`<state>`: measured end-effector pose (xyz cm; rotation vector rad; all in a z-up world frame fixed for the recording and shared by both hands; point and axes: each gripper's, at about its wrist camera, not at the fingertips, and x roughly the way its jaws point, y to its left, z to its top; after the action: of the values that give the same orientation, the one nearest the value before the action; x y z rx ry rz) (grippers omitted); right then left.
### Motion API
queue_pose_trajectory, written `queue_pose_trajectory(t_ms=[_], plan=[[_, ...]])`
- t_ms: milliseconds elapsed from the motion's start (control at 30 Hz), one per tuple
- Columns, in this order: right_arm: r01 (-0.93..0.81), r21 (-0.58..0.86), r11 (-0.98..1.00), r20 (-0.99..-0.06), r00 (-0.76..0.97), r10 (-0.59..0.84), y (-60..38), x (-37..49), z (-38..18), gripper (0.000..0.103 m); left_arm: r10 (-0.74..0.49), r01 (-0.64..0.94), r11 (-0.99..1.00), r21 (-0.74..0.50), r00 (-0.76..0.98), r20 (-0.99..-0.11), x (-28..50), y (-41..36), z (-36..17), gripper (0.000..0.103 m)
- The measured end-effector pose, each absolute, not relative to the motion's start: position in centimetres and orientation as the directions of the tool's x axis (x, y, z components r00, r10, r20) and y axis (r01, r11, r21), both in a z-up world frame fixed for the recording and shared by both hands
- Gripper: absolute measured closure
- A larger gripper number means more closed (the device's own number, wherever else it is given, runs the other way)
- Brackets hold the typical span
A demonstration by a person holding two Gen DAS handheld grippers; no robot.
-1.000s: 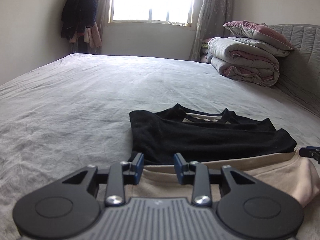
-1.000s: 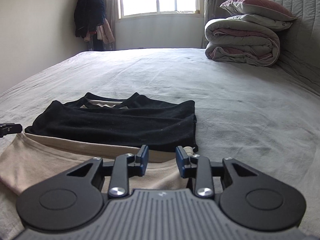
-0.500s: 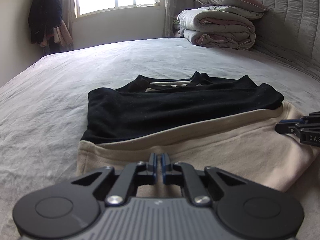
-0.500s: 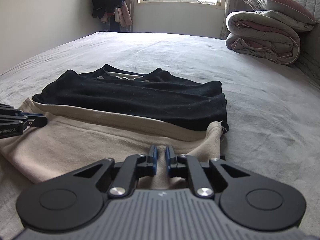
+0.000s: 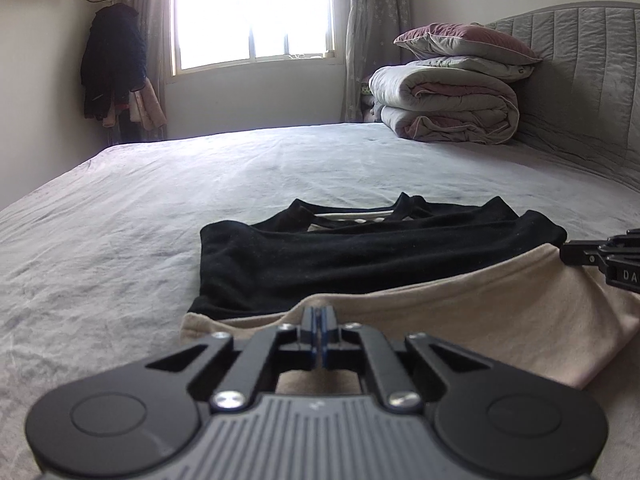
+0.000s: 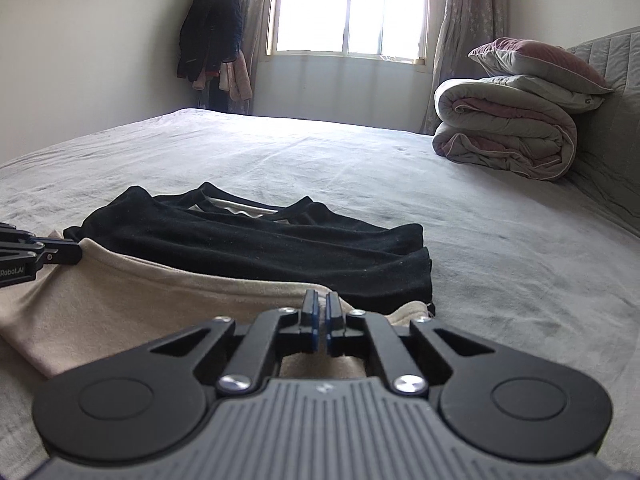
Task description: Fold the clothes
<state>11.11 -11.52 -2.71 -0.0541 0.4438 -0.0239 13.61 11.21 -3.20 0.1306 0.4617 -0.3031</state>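
Since both grippers have pinched down on the near hem, the main risk is a thin or one-layer bite: the garment (image 5: pixel 460 312), a two-tone top with beige lower half and black upper half, lies flat on the grey bedsheet (image 5: pixel 160 208) just ahead of the cameras, neck end away, and if only the top layer is caught the lift would peel it open instead of folding it over. Uneven pull between the two hands would likely skew the fold line; soft knit could also slip out of narrow pads. Left gripper (image 5: pixel 319 322) has its jaws fully together with beige cloth bunched up at the tips, near the garment's left corner. Right gripper (image 6: pixel 321 320) shows a hairline gap between the pads, cloth raised around them, near the right corner; grip reads as closed on the hem. Each gripper shows at the edge of the other's view, touching the beige edge. Room: large bed, bright window (image 5: pixel 252 16) at the far wall, rolled duvet (image 5: pixel 444 108) with pillow (image 5: pixel 468 40) on top by the quilted headboard (image 5: pixel 580 80), dark coats hanging (image 5: pixel 114 60) in the corner.
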Motion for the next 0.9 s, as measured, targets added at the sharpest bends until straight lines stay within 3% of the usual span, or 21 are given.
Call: queue_pose_trajectory(t_ms=[200, 400, 500, 567, 600, 667, 900], plan=[[-0.008, -0.067, 0.998, -0.481, 0.876, -0.026, -11.6, 12.3, -4.0, 0.099, -0.222, 0.309, 0.947, 0.087, 0.825, -0.519, 15.0, 10.3, -4.7, 0.101], [-0.022, -0.049, 0.999, -0.536, 0.844, -0.008, -11.7, 12.8, -4.6, 0.088, -0.207, 0.308, 0.946, 0.098, 0.811, -0.547, 15.2, 10.1, -5.1, 0.098], [-0.017, -0.015, 1.000, -0.543, 0.840, 0.007, -11.9, 12.4, -3.7, 0.087, -0.217, 0.303, 0.951, 0.063, 0.797, -0.564, 14.9, 10.7, -4.3, 0.088], [-0.013, 0.010, 1.000, -0.535, 0.845, 0.017, -12.2, 12.0, -2.7, 0.084, -0.229, 0.298, 0.954, 0.030, 0.789, -0.570, 14.6, 11.4, -3.8, 0.072], [-0.010, 0.023, 1.000, -0.531, 0.847, 0.020, -12.3, 11.7, -2.2, 0.081, -0.234, 0.295, 0.955, 0.014, 0.786, -0.572, 14.5, 11.8, -3.5, 0.069], [0.004, 0.037, 0.999, -0.523, 0.852, 0.016, -12.7, 11.2, -1.6, 0.062, -0.238, 0.285, 0.958, -0.010, 0.781, -0.578, 14.3, 12.6, -3.1, 0.066], [0.046, 0.111, 0.993, -0.523, 0.852, 0.019, -13.7, 10.0, -1.1, 0.062, -0.255, 0.270, 0.961, -0.063, 0.772, -0.582, 13.2, 15.2, -2.6, 0.064]])
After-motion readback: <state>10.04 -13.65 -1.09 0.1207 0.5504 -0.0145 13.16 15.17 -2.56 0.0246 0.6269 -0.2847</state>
